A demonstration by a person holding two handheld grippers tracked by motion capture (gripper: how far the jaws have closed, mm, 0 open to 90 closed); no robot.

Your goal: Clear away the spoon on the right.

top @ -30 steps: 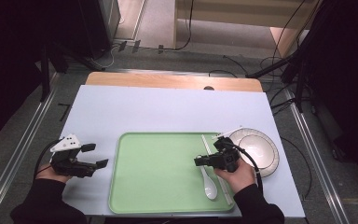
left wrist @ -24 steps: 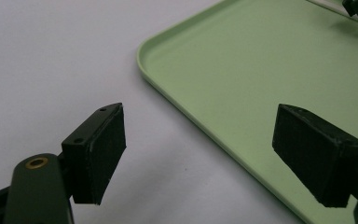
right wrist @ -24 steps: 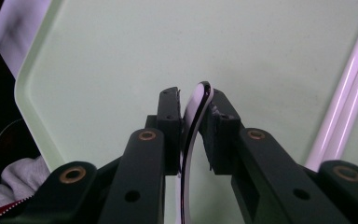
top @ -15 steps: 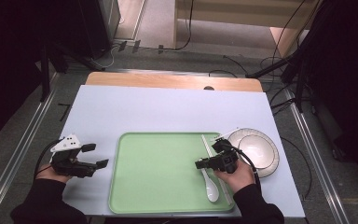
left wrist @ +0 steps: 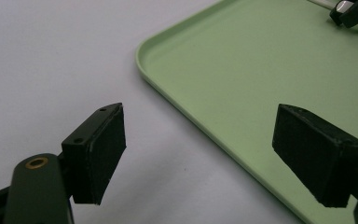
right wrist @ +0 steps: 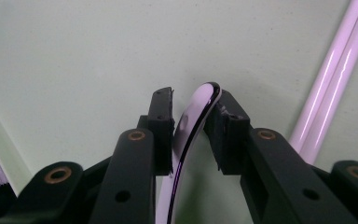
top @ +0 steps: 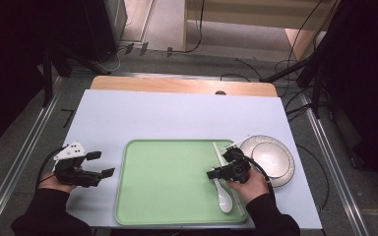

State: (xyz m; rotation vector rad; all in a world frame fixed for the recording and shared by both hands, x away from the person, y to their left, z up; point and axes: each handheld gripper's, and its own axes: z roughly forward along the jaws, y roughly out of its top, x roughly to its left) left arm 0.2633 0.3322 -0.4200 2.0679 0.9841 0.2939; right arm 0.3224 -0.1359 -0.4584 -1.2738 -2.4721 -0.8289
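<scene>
As my right gripper (top: 215,173) hovers low over the green tray (top: 167,182), its jaws have just been opening, and they now stand only a little apart around the handle of the white spoon (top: 223,195). In the right gripper view the spoon's handle (right wrist: 191,126) runs up between my two black fingers (right wrist: 161,126); the finger at 3 o'clock appears to touch the handle's tip, while a thin gap shows on the 9 o'clock side, so I no longer clamp it. The spoon lies on the tray near its 3 o'clock edge, its bowl pointing toward 6 o'clock in the high view, just beside my right hand (top: 248,184). A pair of pale chopsticks (right wrist: 335,74) lies on the tray at 2 o'clock from the spoon's handle, close by but apart from my fingers.

My left gripper (top: 96,164) rests on the white table (top: 177,115) at 9 o'clock of the tray, jaws spread wide with nothing between them. In the left gripper view its two pads (left wrist: 98,154) frame bare tabletop and the tray's rounded corner (left wrist: 142,60), touching neither.

A white bowl (top: 270,160) sits on the table at 3 o'clock of the tray, just beyond my right hand. Nothing lies between the spoon and the open middle of the tray.
</scene>
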